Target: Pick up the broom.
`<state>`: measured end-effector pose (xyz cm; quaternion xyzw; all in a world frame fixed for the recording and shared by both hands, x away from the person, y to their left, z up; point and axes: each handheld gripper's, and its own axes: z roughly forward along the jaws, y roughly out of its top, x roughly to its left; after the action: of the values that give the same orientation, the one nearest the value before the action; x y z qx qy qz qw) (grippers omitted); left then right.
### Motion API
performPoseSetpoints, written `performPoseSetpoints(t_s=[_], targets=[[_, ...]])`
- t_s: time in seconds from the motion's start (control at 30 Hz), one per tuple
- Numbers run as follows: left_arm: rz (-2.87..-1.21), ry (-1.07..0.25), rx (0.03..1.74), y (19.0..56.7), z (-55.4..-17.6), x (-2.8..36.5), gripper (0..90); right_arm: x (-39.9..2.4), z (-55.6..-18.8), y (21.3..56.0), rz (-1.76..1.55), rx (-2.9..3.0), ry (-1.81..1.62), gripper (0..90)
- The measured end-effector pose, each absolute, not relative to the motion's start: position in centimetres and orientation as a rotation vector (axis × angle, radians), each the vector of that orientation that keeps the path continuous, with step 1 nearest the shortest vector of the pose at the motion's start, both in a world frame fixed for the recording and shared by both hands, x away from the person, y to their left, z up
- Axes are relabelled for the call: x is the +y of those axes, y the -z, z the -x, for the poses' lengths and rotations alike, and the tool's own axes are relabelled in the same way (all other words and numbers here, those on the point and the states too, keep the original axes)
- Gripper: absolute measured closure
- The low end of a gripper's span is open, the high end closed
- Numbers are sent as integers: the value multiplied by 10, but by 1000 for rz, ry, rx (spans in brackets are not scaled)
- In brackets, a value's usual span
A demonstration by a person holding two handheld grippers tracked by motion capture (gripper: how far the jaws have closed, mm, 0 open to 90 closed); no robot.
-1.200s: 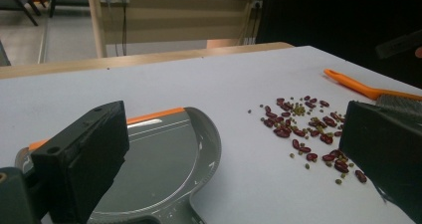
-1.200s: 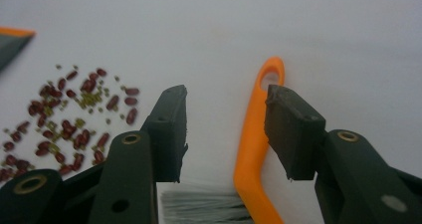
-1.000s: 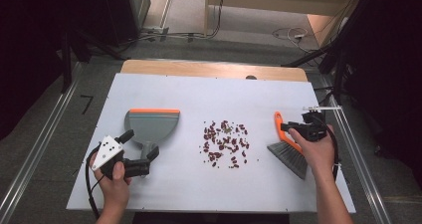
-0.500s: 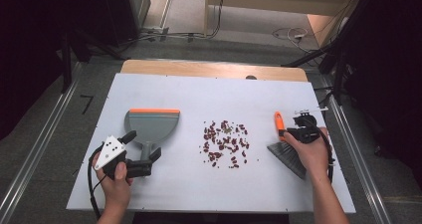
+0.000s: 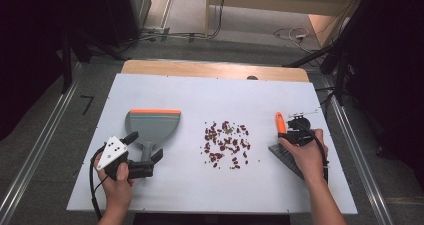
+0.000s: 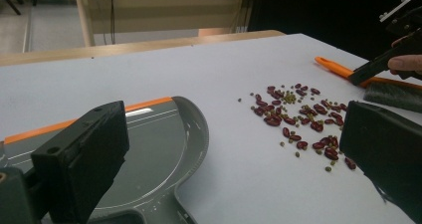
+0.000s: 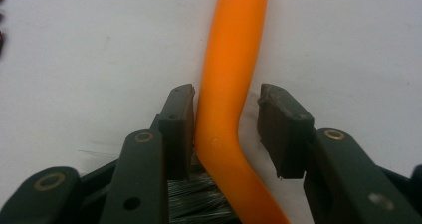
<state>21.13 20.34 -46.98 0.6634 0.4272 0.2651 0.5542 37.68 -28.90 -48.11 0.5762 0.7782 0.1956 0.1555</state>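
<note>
Orange is the brush handle (image 7: 226,99), and the right gripper (image 7: 226,129) has its jaws on both sides of it. One jaw touches the handle, the other shows a small gap, so the brush (image 5: 286,145) does not look squeezed tight. It lies on the white worktop (image 5: 210,95), right of the pile of red beans (image 5: 226,144). The dustpan (image 5: 151,127) sits left of the beans. The left gripper (image 5: 145,160) has wide open jaws around the dustpan's stem, holding nothing. I think grabbing comes first; next, both need a firm squeeze. Beyond the worktop lie grey floor and cables.
</note>
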Motion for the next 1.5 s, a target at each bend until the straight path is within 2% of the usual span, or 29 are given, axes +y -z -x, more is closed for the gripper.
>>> performPoseSetpoints(t_s=[0.2,0.27,0.77,1.23,1.5], targets=[[-1583,-613,995,470,-212,201,0,-287,-376,481,-1633,2250,-568,681],[-1586,-611,994,470,-212,201,0,-291,-377,481,-1660,2255,-595,689],[-1599,-615,979,469,-212,201,0,-306,-357,485,-1598,2120,-892,697],[-1588,-628,959,465,-210,200,0,-326,-328,462,-1452,1849,-1283,700],[-1594,-641,936,462,-210,193,0,-324,-319,444,-1401,1776,-1399,700]])
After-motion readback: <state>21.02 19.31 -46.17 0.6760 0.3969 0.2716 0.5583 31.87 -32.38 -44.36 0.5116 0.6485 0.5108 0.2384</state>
